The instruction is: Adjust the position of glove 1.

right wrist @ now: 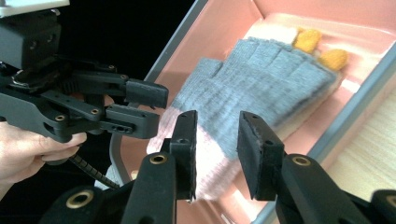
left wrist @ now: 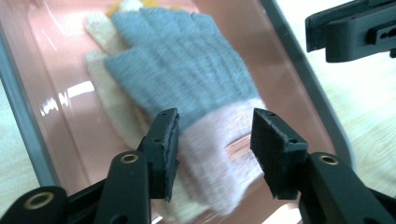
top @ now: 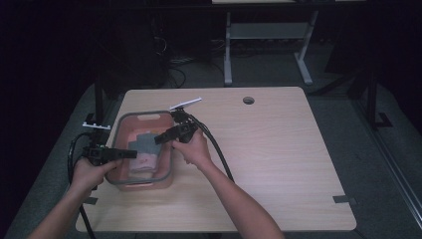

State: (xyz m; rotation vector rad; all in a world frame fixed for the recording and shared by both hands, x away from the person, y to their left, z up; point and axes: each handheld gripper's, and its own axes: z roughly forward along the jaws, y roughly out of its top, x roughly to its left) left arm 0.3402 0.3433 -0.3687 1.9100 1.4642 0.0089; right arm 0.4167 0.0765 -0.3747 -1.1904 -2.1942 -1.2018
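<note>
High view: grey glove (top: 145, 145) lies in pink bin (top: 130, 119). Left gripper (left wrist: 215, 140) and right gripper (right wrist: 215, 140) both released, straddling pink cuff, probably pre-grasp. Next I lower, clench on cuff.

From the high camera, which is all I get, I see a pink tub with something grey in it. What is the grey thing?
Observer: A knitted grey glove with a pale pink cuff. It lies on a cream glove.
Operator: Is the left grabber squeezing it?
Observer: No. The left gripper is open, one jaw on each side of the pink cuff, with a gap either side.
Operator: And the right one?
Observer: The right gripper is open too, pointing at the same cuff from the other side of the pink tub.
Operator: Any other colours?
Observer: Yes, orange fingertips poke out past the grey fingers.
</note>
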